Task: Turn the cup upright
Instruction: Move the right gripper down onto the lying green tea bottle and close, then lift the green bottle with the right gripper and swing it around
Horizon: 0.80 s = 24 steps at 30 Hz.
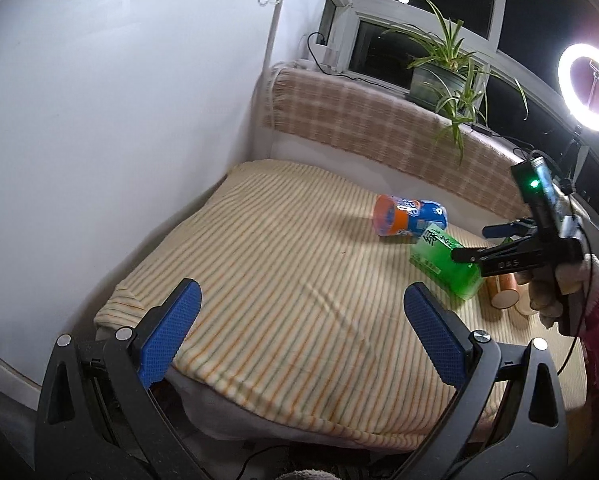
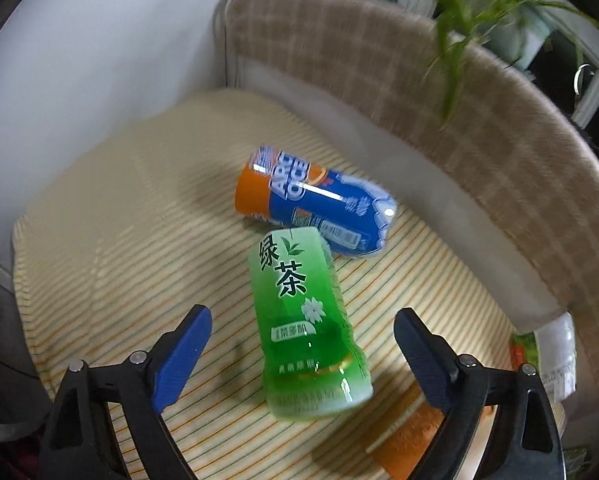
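Note:
A green cup (image 2: pixel 305 332) with white Chinese letters lies on its side on the striped cloth (image 2: pixel 111 248). It also shows in the left wrist view (image 1: pixel 443 266). A blue and orange cup (image 2: pixel 313 204) lies on its side just behind it, also seen from the left (image 1: pixel 409 216). My right gripper (image 2: pixel 301 354) is open and hovers over the green cup, fingers on either side and apart from it. In the left wrist view the right gripper (image 1: pixel 473 242) hangs above the green cup. My left gripper (image 1: pixel 301 332) is open and empty over the cloth's front edge.
An orange-brown cup (image 1: pixel 503 292) lies on its side at the right, partly under my right gripper. A checked padded backrest (image 1: pixel 379 120) runs along the back. A white wall (image 1: pixel 119 120) is at the left. A potted plant (image 1: pixel 443 76) and a ring light (image 1: pixel 589 88) stand behind.

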{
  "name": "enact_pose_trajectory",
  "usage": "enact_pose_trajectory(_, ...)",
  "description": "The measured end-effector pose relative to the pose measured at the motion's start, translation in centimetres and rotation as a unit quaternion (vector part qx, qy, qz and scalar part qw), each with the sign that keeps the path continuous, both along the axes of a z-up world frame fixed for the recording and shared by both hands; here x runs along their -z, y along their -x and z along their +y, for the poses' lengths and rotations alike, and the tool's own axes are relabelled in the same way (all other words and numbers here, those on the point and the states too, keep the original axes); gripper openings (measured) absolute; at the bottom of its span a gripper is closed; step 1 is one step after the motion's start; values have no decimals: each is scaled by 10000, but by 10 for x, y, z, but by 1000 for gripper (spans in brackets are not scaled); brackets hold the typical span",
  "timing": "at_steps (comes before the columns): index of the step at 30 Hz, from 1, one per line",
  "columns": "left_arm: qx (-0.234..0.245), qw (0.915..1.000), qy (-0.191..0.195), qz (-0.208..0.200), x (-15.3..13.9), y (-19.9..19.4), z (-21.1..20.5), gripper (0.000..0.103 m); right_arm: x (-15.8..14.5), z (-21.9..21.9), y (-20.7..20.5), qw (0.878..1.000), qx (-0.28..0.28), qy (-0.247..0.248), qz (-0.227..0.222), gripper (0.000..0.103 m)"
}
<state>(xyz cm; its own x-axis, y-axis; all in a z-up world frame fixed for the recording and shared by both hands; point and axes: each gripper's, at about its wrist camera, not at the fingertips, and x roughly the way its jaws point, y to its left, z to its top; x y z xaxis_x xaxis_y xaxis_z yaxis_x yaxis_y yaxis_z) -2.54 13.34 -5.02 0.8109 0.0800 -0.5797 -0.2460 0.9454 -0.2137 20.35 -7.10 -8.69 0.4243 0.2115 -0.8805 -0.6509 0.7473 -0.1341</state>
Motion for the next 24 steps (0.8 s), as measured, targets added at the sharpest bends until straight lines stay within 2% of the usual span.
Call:
enact_pose_trajectory(7, -56, 10000, 57, 39, 2, -3, 8, 103, 21, 8, -18, 9993, 12, 318, 218, 86)
enact_pose_trajectory(15, -55, 9999, 76, 75, 4, -5, 9, 103, 28, 12, -20, 9985, -44, 403, 377, 66)
enact_pose_trajectory(24, -84, 10000, 34, -2, 1, 2, 8, 103, 15, 11, -1, 9993, -75, 143, 333, 64)
